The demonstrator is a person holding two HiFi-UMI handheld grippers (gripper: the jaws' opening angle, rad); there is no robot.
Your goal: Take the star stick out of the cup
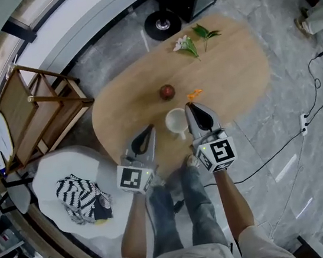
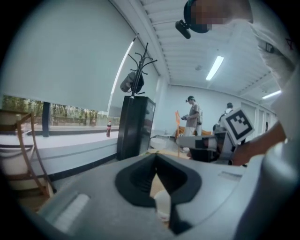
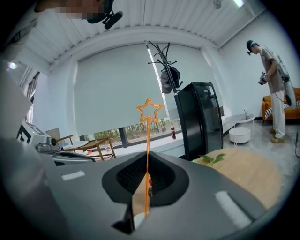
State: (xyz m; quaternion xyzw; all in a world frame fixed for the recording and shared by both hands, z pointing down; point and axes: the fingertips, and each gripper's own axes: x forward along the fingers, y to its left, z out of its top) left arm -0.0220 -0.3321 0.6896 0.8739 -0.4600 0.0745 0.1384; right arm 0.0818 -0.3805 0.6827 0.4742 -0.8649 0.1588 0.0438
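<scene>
right gripper [image 1: 190,107]: jaws are clamped on thin orange star-topped stick [image 3: 147,136], held upright over white cup [image 1: 175,123] by oval wooden table's [image 1: 231,74] near edge | left gripper [image 1: 150,130]: jaws are pressed together, nothing gripped

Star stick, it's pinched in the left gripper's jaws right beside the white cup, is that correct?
No. The star stick is pinched in the right gripper's jaws, not the left gripper's, right beside the white cup. The right gripper view shows it running up between the shut jaws.

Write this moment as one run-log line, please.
right gripper: shut on star stick | left gripper: shut, empty | cup: upright on table, between grippers
</scene>
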